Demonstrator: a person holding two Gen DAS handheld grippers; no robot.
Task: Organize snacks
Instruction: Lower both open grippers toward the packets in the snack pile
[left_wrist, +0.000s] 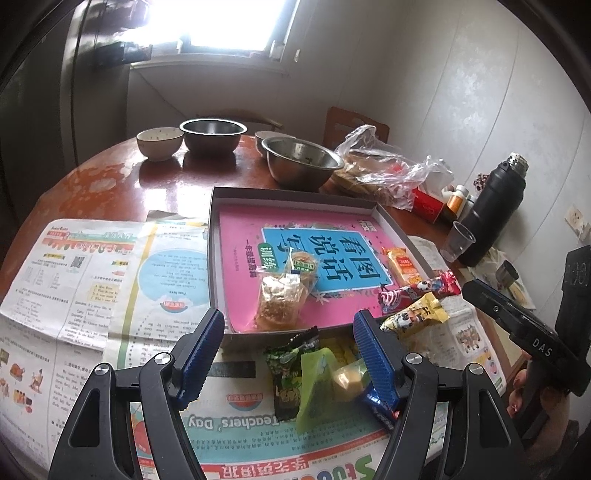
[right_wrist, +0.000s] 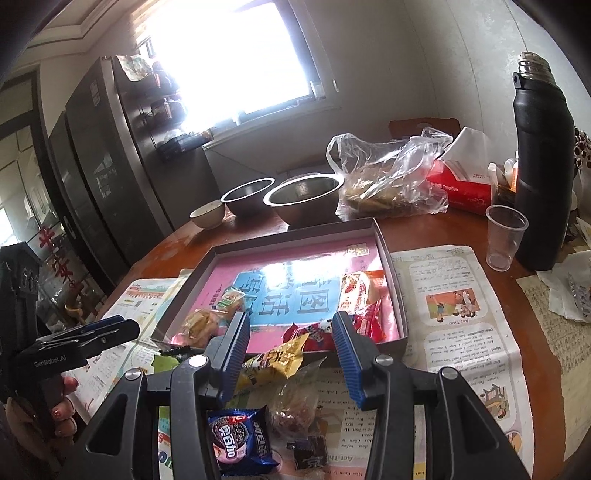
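Observation:
A shallow grey box with a pink book as its floor holds several snacks: a clear bag of pastry, a green-label cake and an orange pack. Loose snacks lie on the newspaper in front: a red pack, a yellow pack, a dark green pack, a lime wrapper, a blue cookie pack. My left gripper is open above the green packs. My right gripper is open above the yellow pack.
Steel bowls, a ceramic bowl, a plastic bag of food, a red tissue box, a clear cup and a black flask stand behind and right of the box. Newspaper covers the near table.

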